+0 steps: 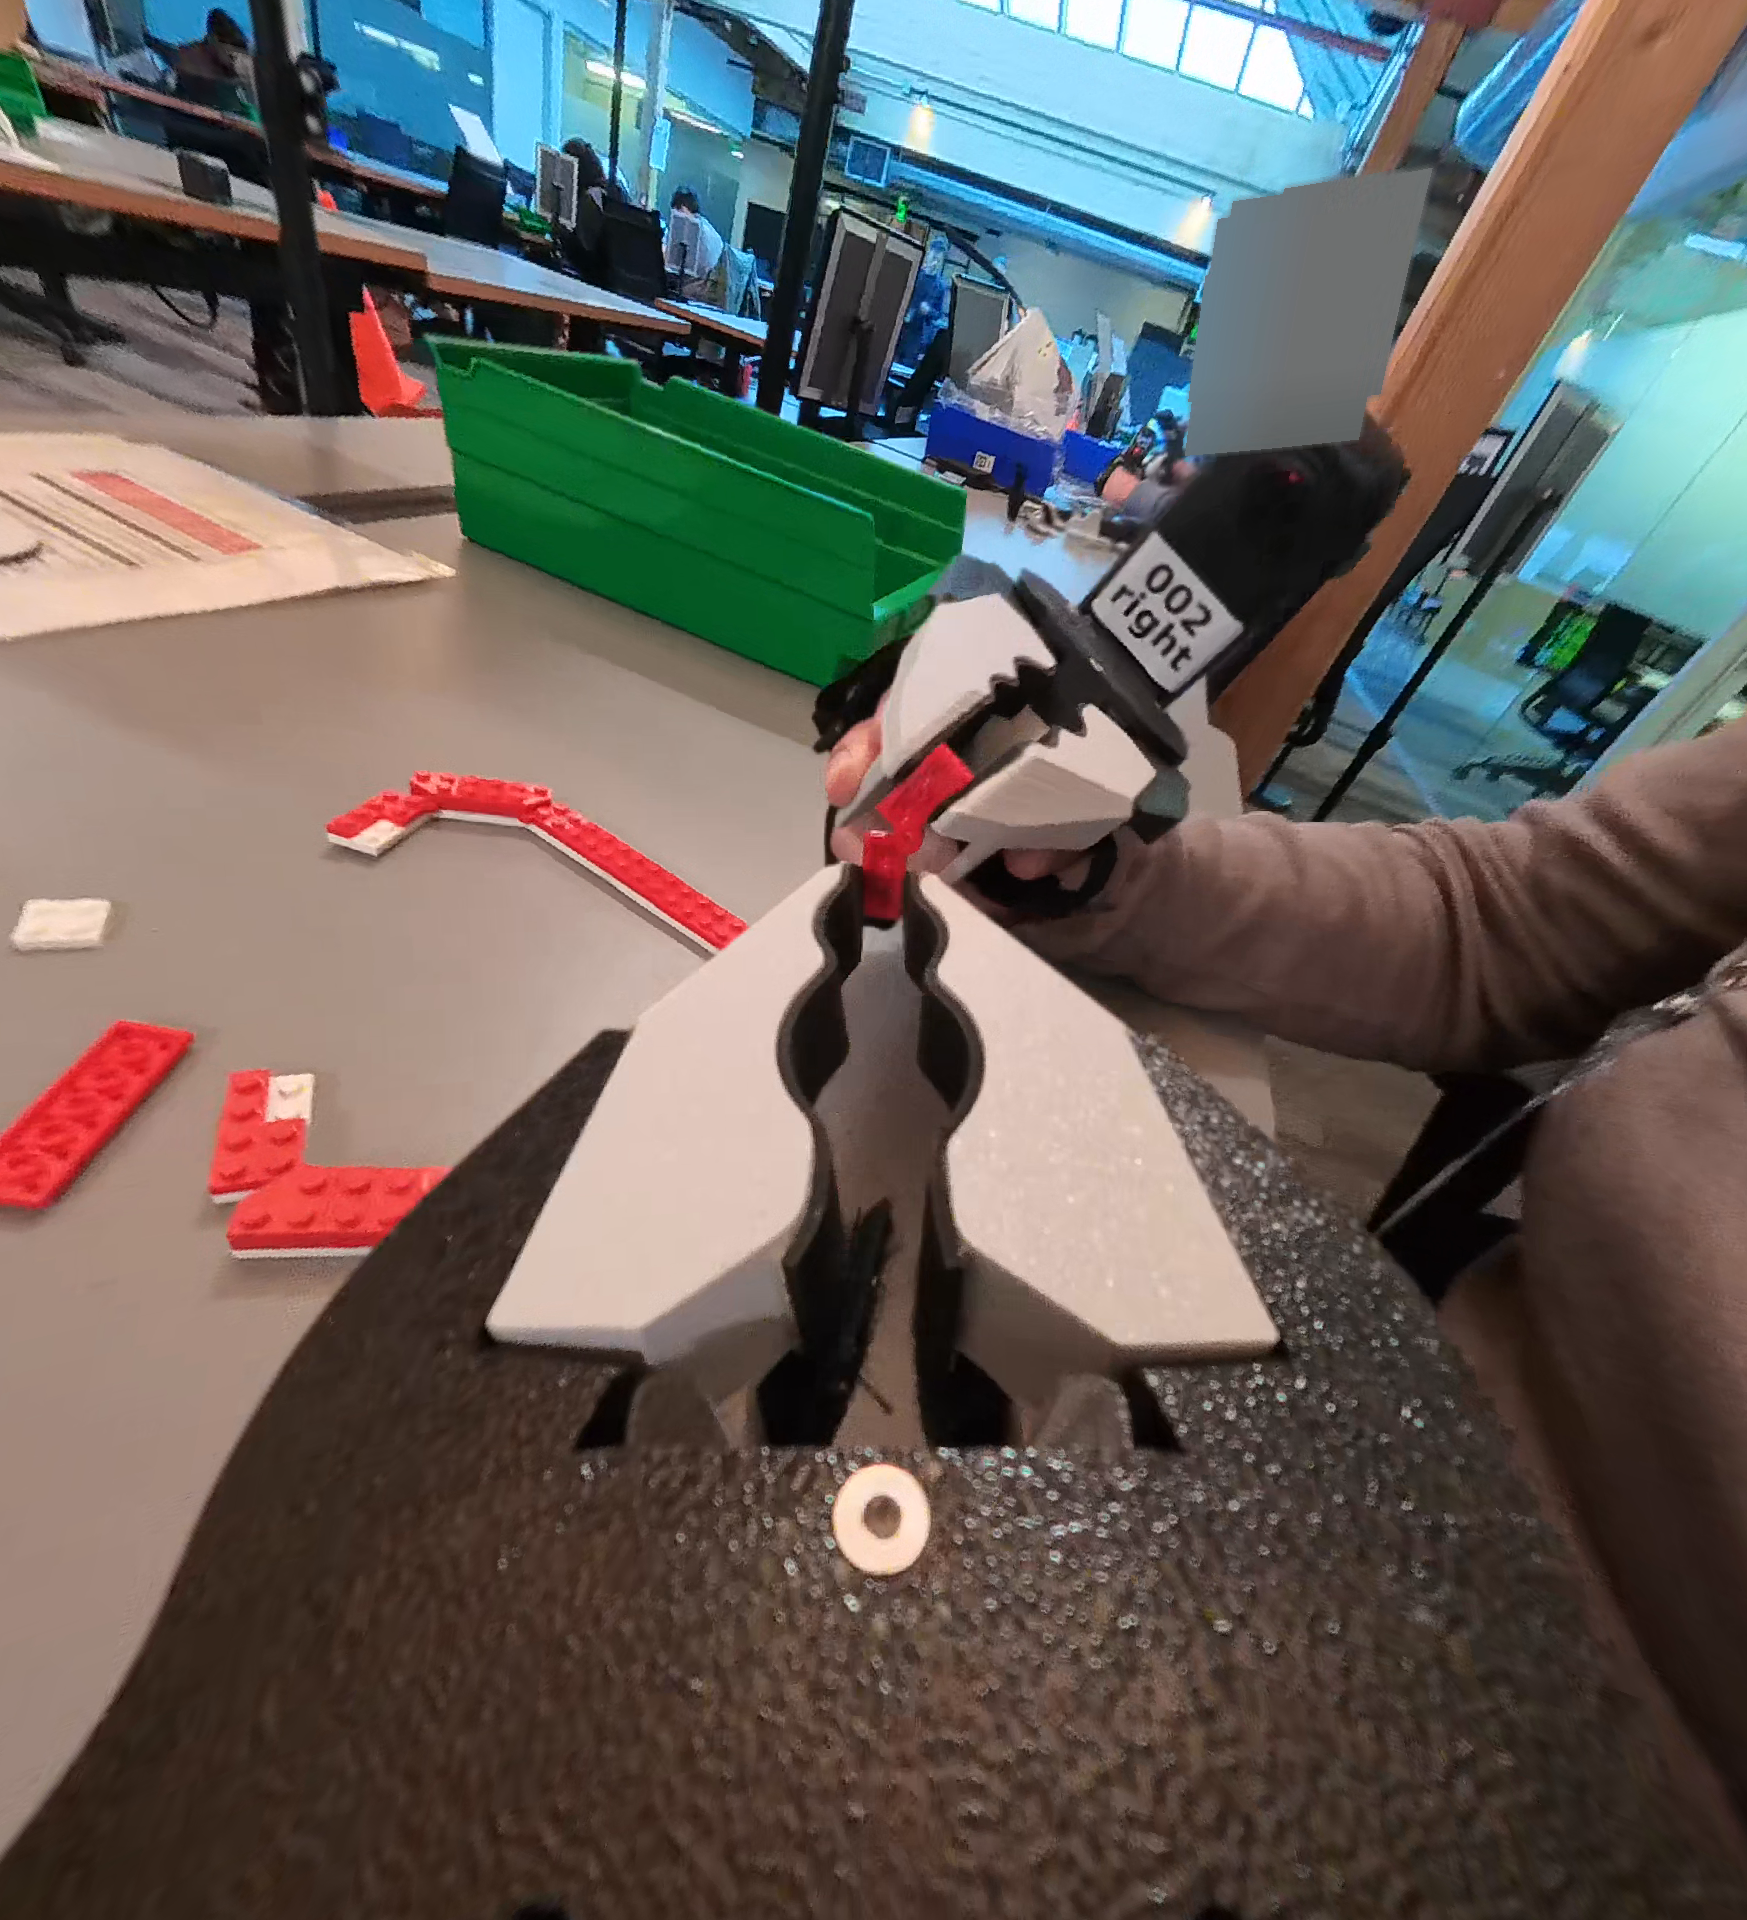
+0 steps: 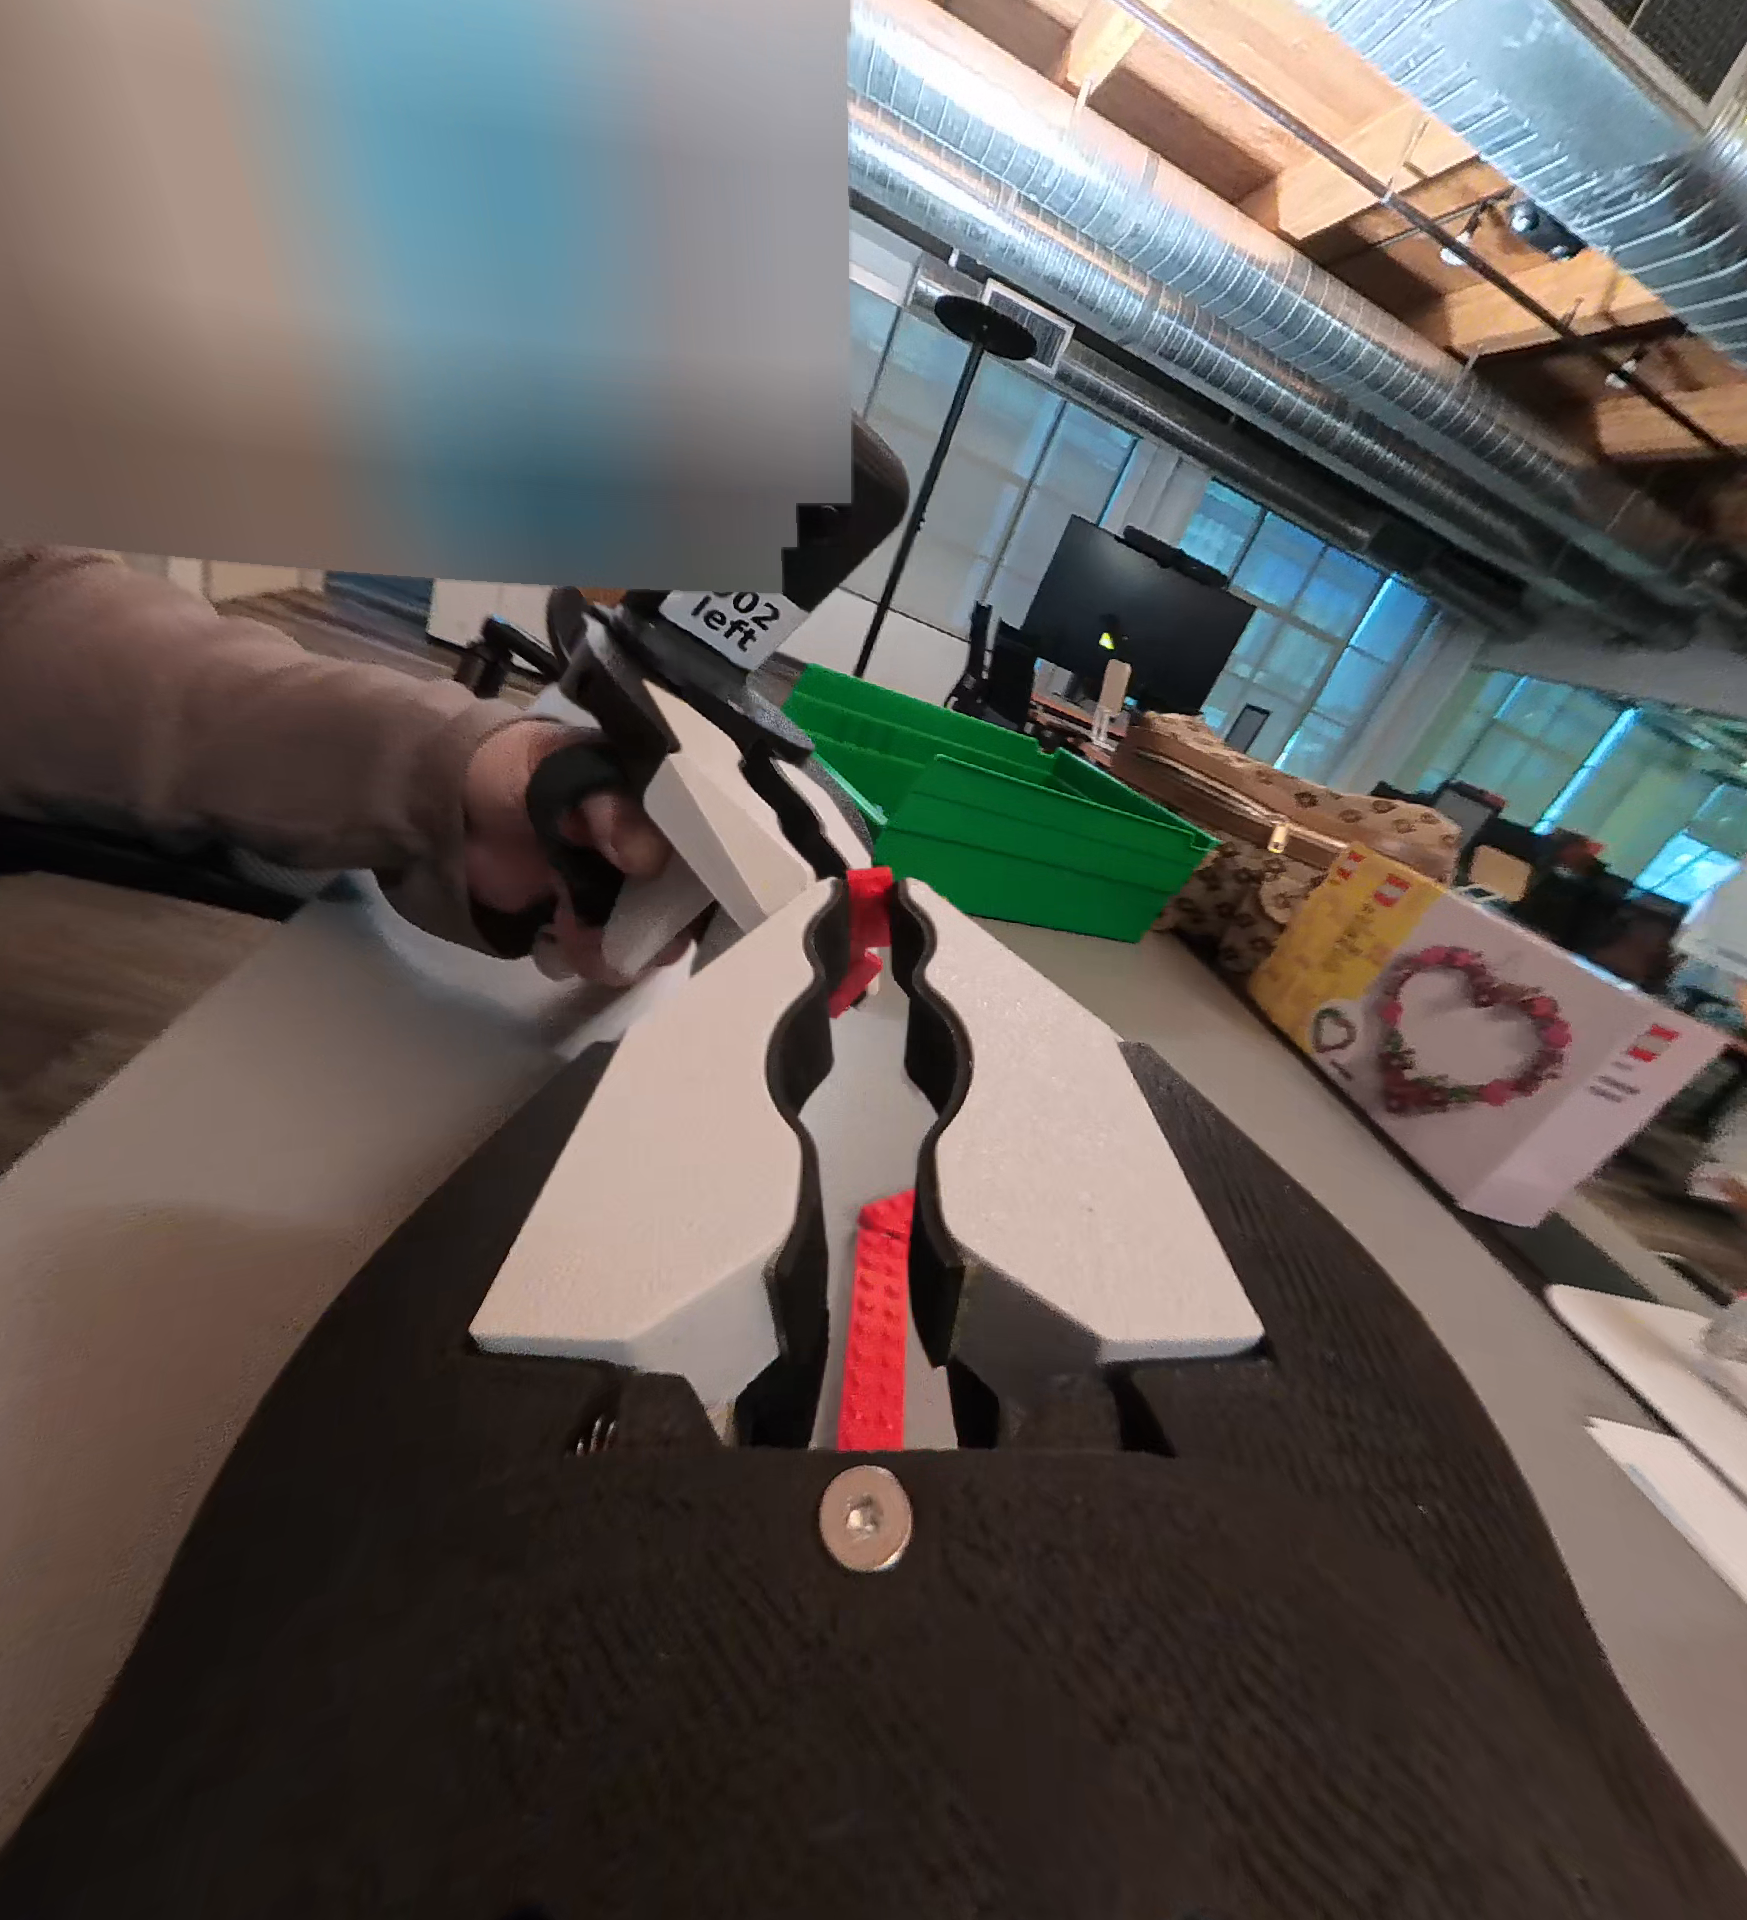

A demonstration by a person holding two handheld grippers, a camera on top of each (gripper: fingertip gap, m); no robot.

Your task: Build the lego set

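Both grippers are up off the grey table [image 1: 433, 707], tips meeting in mid-air. My left gripper [image 1: 879, 894] is clamped on a small red lego piece [image 1: 882, 878] at the very tips. From the right wrist view the same left gripper [image 2: 827, 883] comes in from the left, with a hand [image 2: 536, 862] on its black trigger loop.

My right gripper [image 2: 867, 914] is pinched on a red lego plate [image 2: 864, 935]. In the left wrist view that right gripper [image 1: 910, 821] holds the plate [image 1: 921, 795] tilted, its lower end touching the small red piece. I can't tell whether the two are actually studded together or only pressed against each other.

On the table in the left wrist view:
- long curved red-on-white plate assembly [image 1: 557, 831], far left of the grippers
- loose small white plate [image 1: 62, 923], left of that
- loose long red plate [image 1: 74, 1112] lying flat near the left edge
- L-shaped red assembly [image 1: 297, 1174] with one white tile [image 1: 289, 1096] on its upper end, just beside my gripper body

In the right wrist view a strip of red studded plate [image 2: 874, 1330] shows through the gap between my fingers, lying below on the table.

The green bin [image 1: 682, 509] is at the back of the table. The lego box [image 2: 1451, 1018] with a heart wreath picture sits at the right, past the bin [image 2: 1004, 831]. Printed sheet [image 1: 121, 530] at far left.
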